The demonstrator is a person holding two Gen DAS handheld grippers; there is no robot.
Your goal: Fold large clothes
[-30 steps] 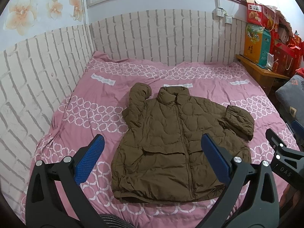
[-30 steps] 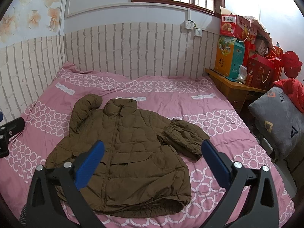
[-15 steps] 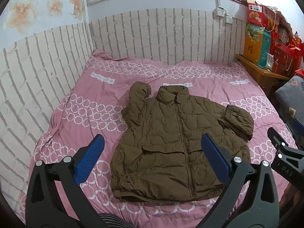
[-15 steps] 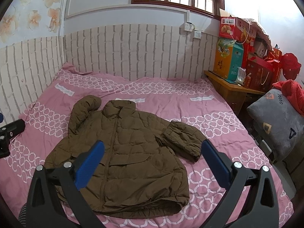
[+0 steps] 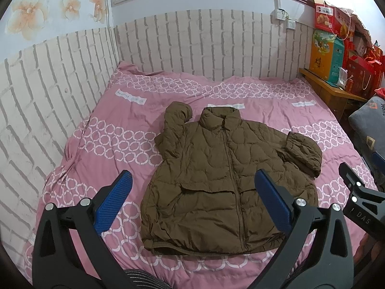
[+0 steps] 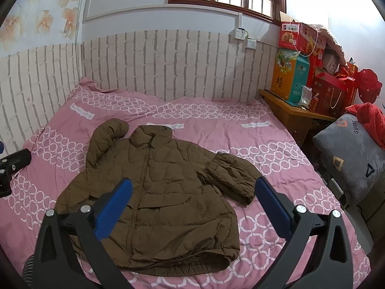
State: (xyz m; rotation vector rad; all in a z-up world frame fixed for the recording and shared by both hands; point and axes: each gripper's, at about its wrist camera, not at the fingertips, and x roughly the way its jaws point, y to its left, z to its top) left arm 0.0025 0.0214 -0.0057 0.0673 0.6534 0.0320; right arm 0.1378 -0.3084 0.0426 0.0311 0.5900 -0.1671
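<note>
A brown quilted jacket [image 5: 216, 180] lies flat, front up and zipped, on the pink patterned bed [image 5: 120, 125]. Its collar points to the far wall. One sleeve is bent up beside the collar, the other is folded in at the right. The jacket also shows in the right wrist view [image 6: 156, 175]. My left gripper [image 5: 192, 200] is open and empty, held above the jacket's hem. My right gripper [image 6: 192, 202] is open and empty, above the jacket's lower right part. The right gripper's body shows at the right edge of the left wrist view [image 5: 361, 207].
Brick-pattern walls border the bed at the left and far sides. A wooden side table [image 6: 296, 110] with stacked gift boxes [image 6: 291, 77] stands at the right. A grey cushion [image 6: 353, 154] and red cloth [image 6: 373, 118] lie beside the bed's right edge.
Both grippers have drifted slightly; the views have shifted a little. The jacket has not moved, and both grippers stay open.
</note>
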